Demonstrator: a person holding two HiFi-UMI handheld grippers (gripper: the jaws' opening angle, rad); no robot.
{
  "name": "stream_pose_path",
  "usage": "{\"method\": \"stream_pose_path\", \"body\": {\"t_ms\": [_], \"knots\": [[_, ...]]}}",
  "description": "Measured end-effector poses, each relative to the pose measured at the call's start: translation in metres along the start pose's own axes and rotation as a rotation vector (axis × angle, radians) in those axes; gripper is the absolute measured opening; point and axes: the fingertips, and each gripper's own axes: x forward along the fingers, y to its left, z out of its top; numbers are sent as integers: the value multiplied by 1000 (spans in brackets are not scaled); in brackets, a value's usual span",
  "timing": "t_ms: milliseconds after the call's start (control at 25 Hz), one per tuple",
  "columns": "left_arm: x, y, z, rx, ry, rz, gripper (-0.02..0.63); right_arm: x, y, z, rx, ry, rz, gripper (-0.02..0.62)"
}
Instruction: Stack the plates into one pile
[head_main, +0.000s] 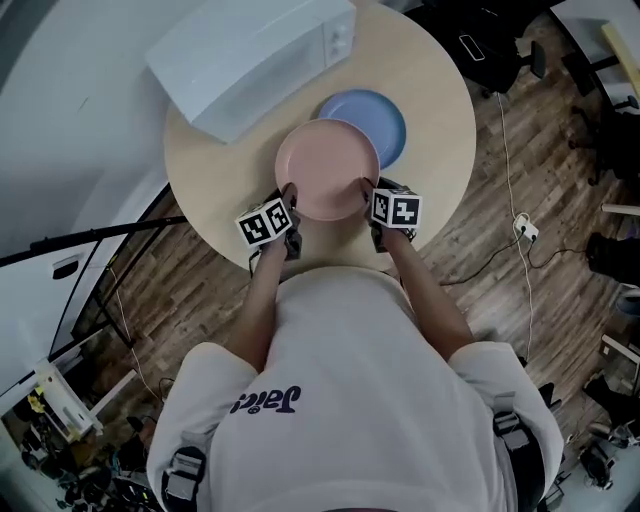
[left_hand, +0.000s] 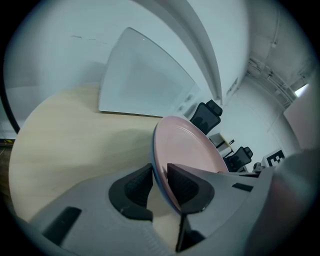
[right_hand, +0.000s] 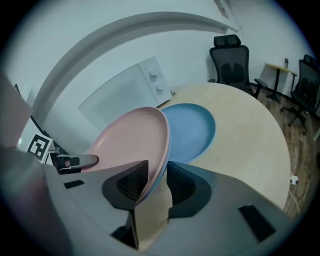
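A pink plate (head_main: 327, 168) hangs a little above the round wooden table (head_main: 440, 170), gripped at two opposite rims. My left gripper (head_main: 290, 196) is shut on its left rim, and my right gripper (head_main: 366, 192) is shut on its right rim. In the left gripper view the pink plate (left_hand: 187, 145) stands on edge between the pads of my left gripper (left_hand: 160, 182), with a thin bluish line under its rim. In the right gripper view the pink plate (right_hand: 131, 141) passes between the pads of my right gripper (right_hand: 157, 182). A blue plate (head_main: 388, 115) lies flat on the table just beyond, and the pink plate covers part of it; in the right gripper view the blue plate (right_hand: 192, 130) lies past the pink plate's rim.
A white box-shaped appliance (head_main: 255, 55) with knobs lies at the table's far left. Bare tabletop shows to the right of the plates. Office chairs (right_hand: 231, 65), cables and a wooden floor surround the table. The person's torso is close to the near edge.
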Motion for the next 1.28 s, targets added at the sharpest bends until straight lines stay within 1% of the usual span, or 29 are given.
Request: {"method": "stream_pose_path", "body": {"t_ms": [200, 320, 520, 640, 840, 1040, 1200, 1280], "knots": [[37, -38, 19, 45, 11, -23, 93, -3, -41, 34, 23, -48, -34, 121], [63, -57, 31, 68, 16, -40, 94, 1, -64, 51, 47, -66, -69, 117], [98, -68, 45, 137, 48, -23, 94, 13, -90, 70, 62, -75, -120, 117], [116, -72, 46, 188, 63, 0, 101, 20, -103, 80, 58, -81, -153, 115], [136, -70, 42, 272, 84, 53, 117, 32, -120, 84, 54, -75, -204, 102], [146, -66, 40, 365, 76, 111, 129, 40, -126, 83, 15, -57, -232, 98], [151, -63, 33, 500, 94, 163, 156, 42, -128, 82, -65, -49, -282, 98], [152, -65, 31, 529, 102, 172, 176, 43, -129, 82, -62, -54, -276, 101]]}}
